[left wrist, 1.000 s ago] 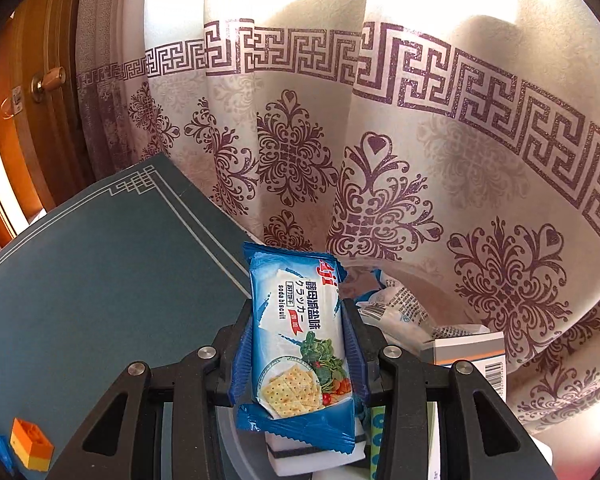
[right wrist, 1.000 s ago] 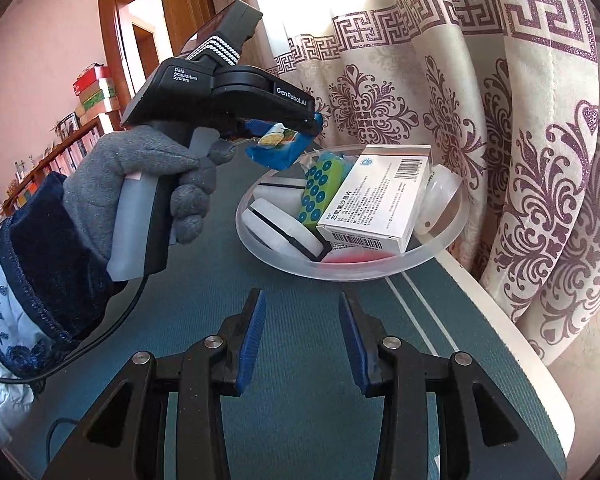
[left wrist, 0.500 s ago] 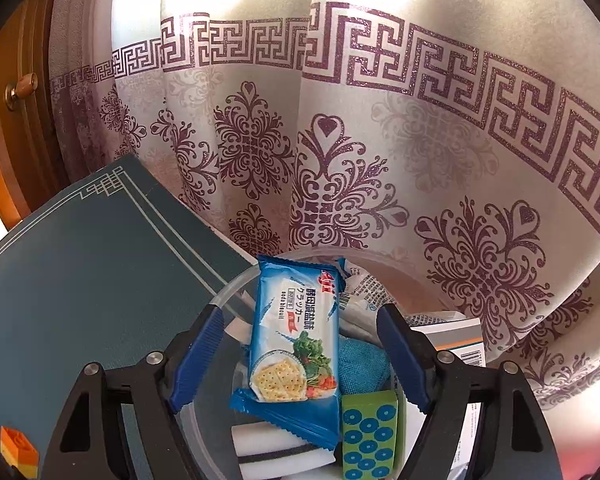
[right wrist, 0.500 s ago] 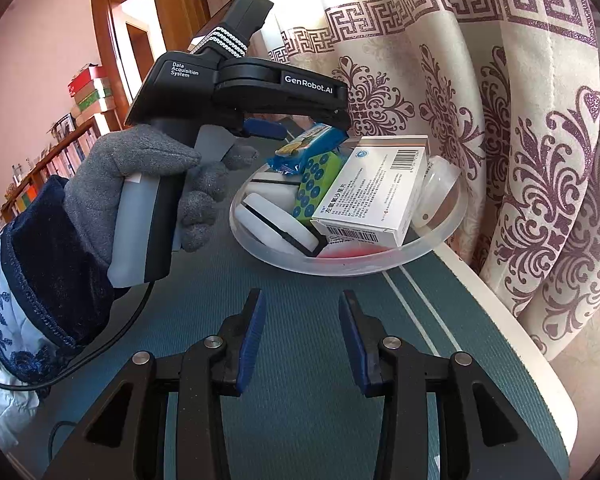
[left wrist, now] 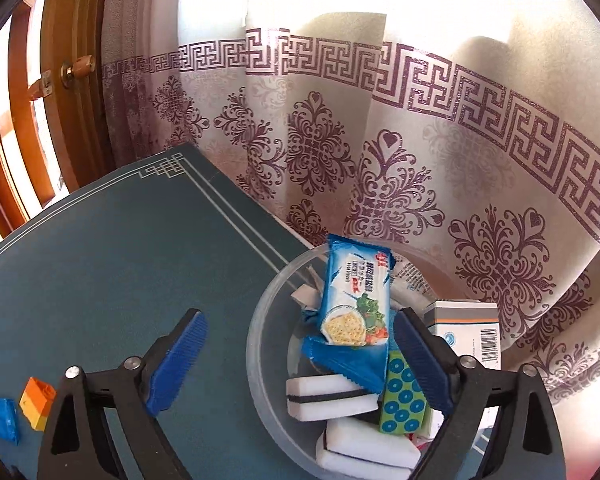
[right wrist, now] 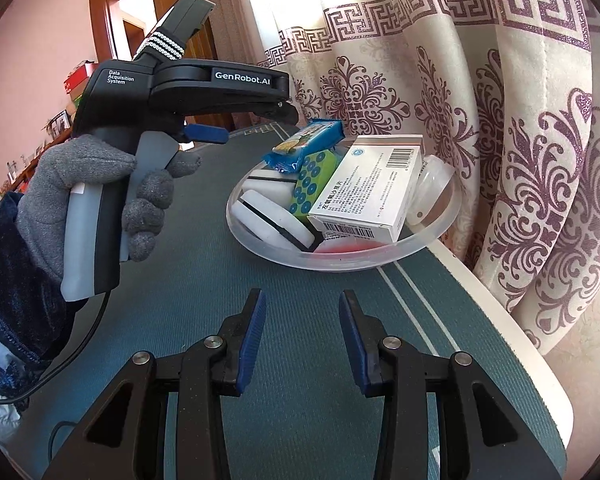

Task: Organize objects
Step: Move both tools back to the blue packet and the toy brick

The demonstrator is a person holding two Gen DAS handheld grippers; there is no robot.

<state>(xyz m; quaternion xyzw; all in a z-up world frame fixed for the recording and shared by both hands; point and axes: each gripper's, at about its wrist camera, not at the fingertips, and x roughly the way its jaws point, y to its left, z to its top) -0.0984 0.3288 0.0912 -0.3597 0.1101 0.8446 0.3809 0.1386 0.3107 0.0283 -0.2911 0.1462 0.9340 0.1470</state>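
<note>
My left gripper (left wrist: 300,364) has just opened wide and released the cracker packet (left wrist: 354,304), which now lies in the clear bowl (left wrist: 260,344) on top of white sponges (left wrist: 328,398), a green dotted block (left wrist: 402,400) and a medicine box (right wrist: 370,188). The packet sits between the spread fingers, touching neither. My right gripper (right wrist: 302,340) is partly open and holds nothing.

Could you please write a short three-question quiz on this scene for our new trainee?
1. True or false: the cracker packet is clamped in the left gripper.
2. What holds the white medicine box? A) the clear bowl B) the bare table C) the right gripper
3. Fill in: the orange brick lies on the ____.

Key: 1 false, it lies in the bowl between jaws that have just opened wide; 2 A; 3 table.
</note>
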